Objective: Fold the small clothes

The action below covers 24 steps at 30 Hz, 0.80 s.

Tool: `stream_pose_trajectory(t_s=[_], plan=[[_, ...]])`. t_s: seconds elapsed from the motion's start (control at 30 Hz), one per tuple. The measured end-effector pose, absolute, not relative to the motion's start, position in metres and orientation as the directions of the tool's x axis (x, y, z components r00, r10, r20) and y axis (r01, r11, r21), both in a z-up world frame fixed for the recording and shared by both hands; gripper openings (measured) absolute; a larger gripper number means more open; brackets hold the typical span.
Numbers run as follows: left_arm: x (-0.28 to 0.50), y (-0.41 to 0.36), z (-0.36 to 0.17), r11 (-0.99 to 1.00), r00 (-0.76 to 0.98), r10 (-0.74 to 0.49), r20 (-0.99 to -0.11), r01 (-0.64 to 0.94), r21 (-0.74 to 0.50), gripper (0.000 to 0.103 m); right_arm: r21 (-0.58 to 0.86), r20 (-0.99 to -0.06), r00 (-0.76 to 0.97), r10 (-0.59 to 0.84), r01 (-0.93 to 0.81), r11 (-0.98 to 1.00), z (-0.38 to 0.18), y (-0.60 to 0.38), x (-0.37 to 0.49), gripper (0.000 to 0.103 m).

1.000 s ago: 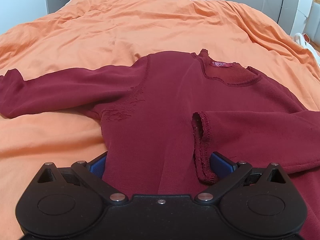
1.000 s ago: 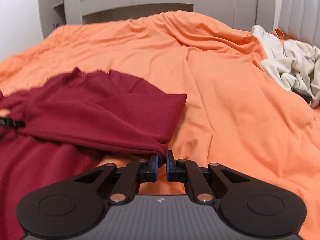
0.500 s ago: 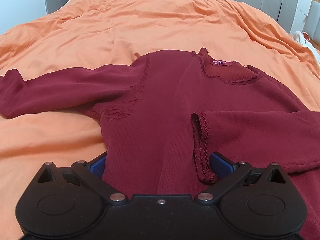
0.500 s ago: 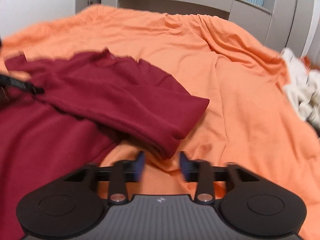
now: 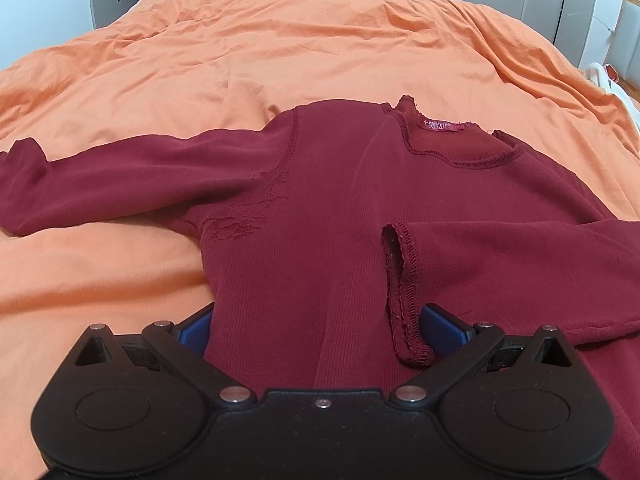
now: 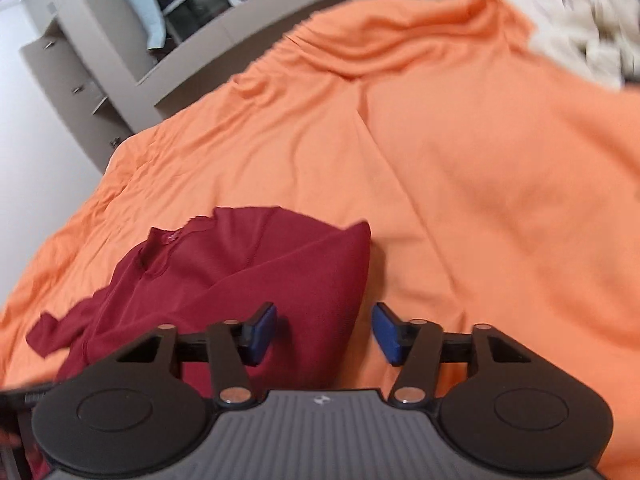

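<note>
I am looking through my two cameras at a dark red sweater that is lying flat on a big orange bed cover. In the left view the sweater is filling the middle, with its neck hole and a small pink label sitting up at about 1 o'clock. One long sleeve is stretching out toward 9 o'clock across the cover. The other sleeve is lying folded over the body from 3 o'clock, and its frayed cuff is ending near the middle, just beside my right blue pad. My left gripper is sitting wide apart, with the bottom of the sweater lying between its blue pads, and it is not squeezing the cloth. In the right view things are looking a bit blurry and tilted. My right gripper is also spread wide, holding nothing, and it is hanging over the folded edge of the sweater, which is at about 9 o'clock. Bare orange cover is showing under the right pad. A pile of cream clothes is lying far off at 1 o'clock, and grey cupboards are standing at 11 o'clock.
</note>
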State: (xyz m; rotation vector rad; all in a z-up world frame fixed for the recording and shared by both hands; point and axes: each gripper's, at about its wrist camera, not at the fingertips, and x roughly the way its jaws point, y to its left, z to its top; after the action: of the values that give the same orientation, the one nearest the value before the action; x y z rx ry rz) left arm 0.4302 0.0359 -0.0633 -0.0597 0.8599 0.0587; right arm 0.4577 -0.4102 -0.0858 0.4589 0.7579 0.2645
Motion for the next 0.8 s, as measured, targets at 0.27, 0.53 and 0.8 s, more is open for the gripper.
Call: stream_pose_trajectory(t_s=[0.27,0.53,0.8], plan=[[0.428,0.035,-0.061,0.997,0.66,0.018,-0.751,-0.069,-0.037,0.103,0.212,-0.437,0.874,0.212,-0.129,0.969,-0.057,-0.392,0.449,0.008],[0.427,0.031,-0.06,0.998,0.663,0.011,-0.749,-0.057,-0.035,0.103,0.157,-0.568,0.807,0.159,-0.083,0.984,-0.079,-0.38,0.456,0.019],[0.428,0.032,-0.061,0.998,0.656,0.014,-0.755,-0.058,-0.032,0.102,0.007,-0.68,0.723,0.126,-0.166,0.986,-0.071,-0.356,0.416,0.071]])
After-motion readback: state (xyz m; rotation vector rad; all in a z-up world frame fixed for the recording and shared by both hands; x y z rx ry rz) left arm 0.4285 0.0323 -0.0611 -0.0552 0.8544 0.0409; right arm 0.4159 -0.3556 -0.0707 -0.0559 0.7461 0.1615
